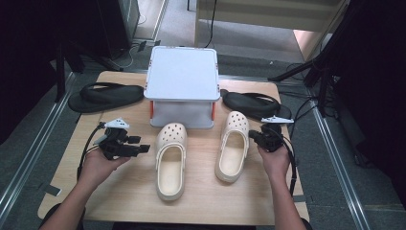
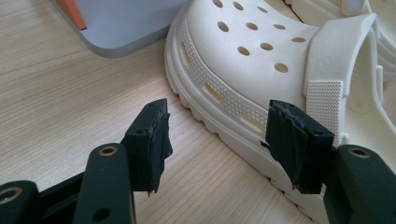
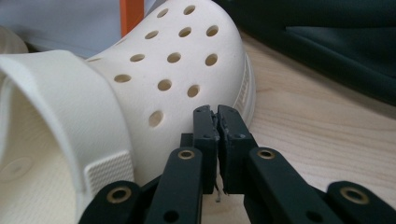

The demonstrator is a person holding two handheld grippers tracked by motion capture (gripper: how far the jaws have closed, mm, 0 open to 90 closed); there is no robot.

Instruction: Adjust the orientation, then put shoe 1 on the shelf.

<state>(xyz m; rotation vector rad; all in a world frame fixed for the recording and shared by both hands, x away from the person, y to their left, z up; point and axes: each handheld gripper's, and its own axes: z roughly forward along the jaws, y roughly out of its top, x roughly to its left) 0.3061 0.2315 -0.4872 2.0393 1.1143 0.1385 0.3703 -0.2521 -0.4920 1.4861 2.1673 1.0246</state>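
Observation:
Two cream clogs with holes lie side by side on the wooden table (image 1: 119,191), toes pointing away. My left gripper (image 1: 142,146) lies level just left of the left clog (image 1: 171,158), pointing at its side. Its jaws stand open in the left gripper view (image 2: 224,135), with the clog's sole edge (image 2: 219,116) just beyond them and nothing pinched. My right gripper (image 1: 256,135) sits at the right side of the right clog (image 1: 233,146). In the right gripper view it is shut (image 3: 217,121) with nothing between the pads, close by the clog's toe (image 3: 168,70).
A pale grey box with orange trim (image 1: 183,81) stands behind the clogs, its corner (image 2: 126,28) near the left clog's toe. One black flip-flop (image 1: 105,96) lies at the back left, another (image 1: 256,104) at the back right, close beyond my right gripper.

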